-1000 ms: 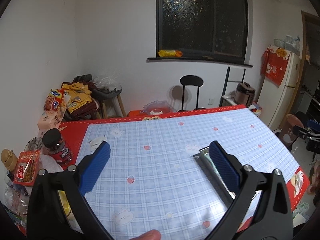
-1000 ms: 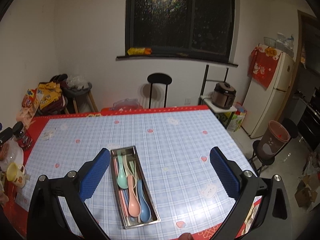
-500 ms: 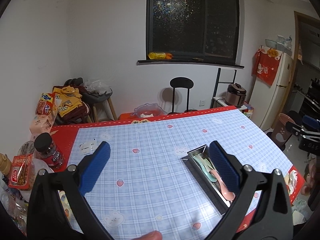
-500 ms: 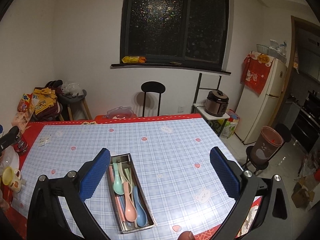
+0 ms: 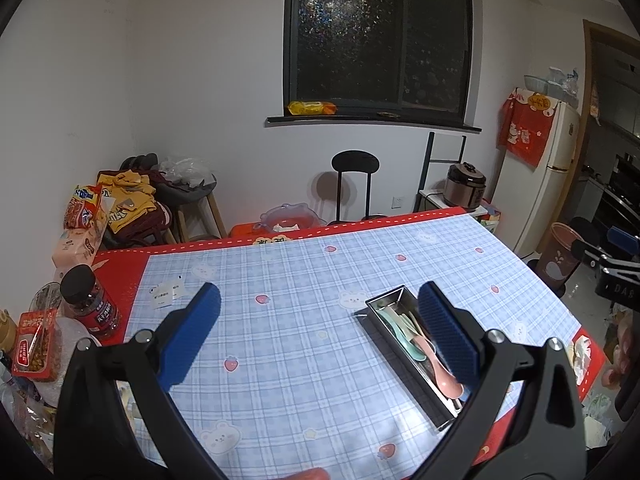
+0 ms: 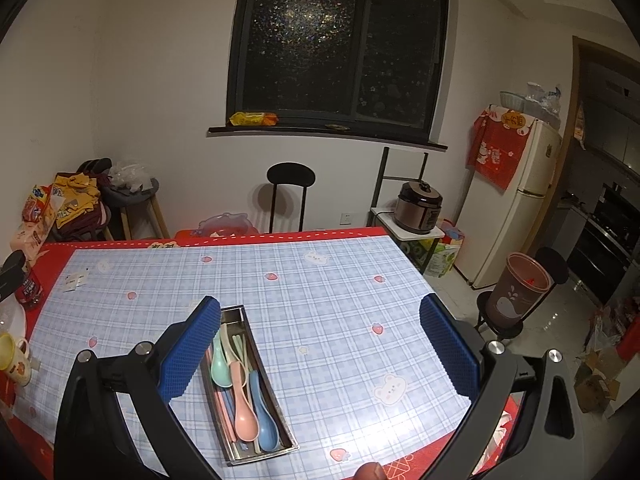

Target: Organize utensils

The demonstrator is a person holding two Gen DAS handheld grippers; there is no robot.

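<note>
A long steel tray (image 6: 276, 406) lies on the blue plaid table, holding several pastel utensils: a green spoon (image 6: 219, 368), a pink spoon (image 6: 245, 420) and a blue spoon (image 6: 267, 430). My right gripper (image 6: 320, 350) is raised above the table, open and holding nothing; its left finger overlaps the tray's far left end. In the left wrist view the same tray (image 5: 390, 338) sits at the right, partly behind the right finger of my left gripper (image 5: 320, 350), which is also open and holding nothing. The right gripper (image 5: 614, 264) shows at the far right edge there.
Jars and snack packets (image 5: 36, 344) crowd the table's left edge, with a dark-lidded jar (image 5: 90, 300) among them. A yellow cup (image 6: 12, 360) stands at the left. A black chair (image 6: 290, 192) is behind the table; a fridge (image 6: 508, 200) and brown bin (image 6: 520, 290) stand at the right.
Both grippers have lifted and pulled back from the table, so more of the room and of the tray shows. Both stayed open. The tray has not moved.
</note>
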